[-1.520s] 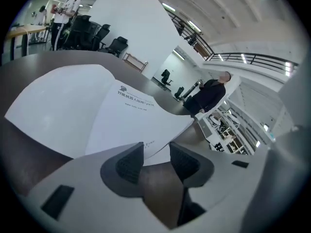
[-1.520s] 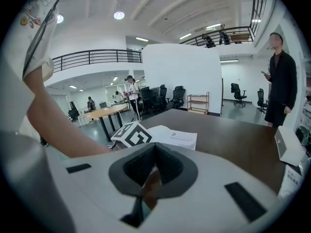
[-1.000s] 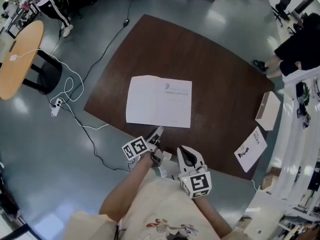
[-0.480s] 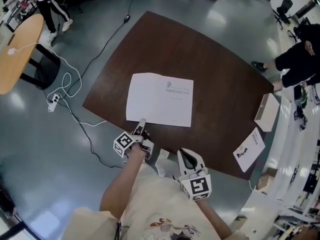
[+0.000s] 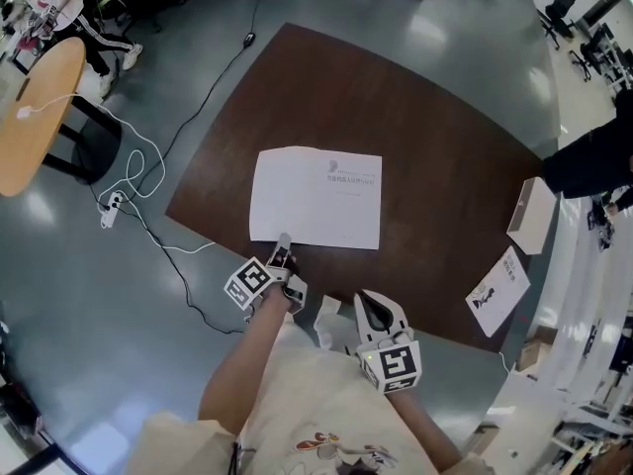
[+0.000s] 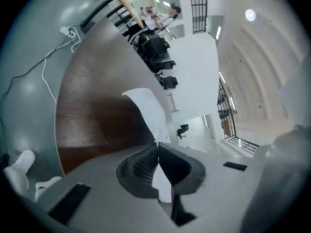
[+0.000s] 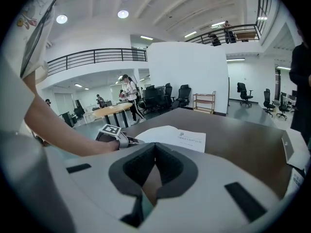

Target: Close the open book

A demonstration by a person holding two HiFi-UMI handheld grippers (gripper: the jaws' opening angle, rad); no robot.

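Left tool (image 5: 284,239) advanced, just closed on book (image 5: 316,198) corner.

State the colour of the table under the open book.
The table is dark brown, clearest in the head view.

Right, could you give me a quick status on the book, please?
Left gripper just closed on the near-left page corner. Right gripper shut, empty, by the table edge. Book open, nothing on it.
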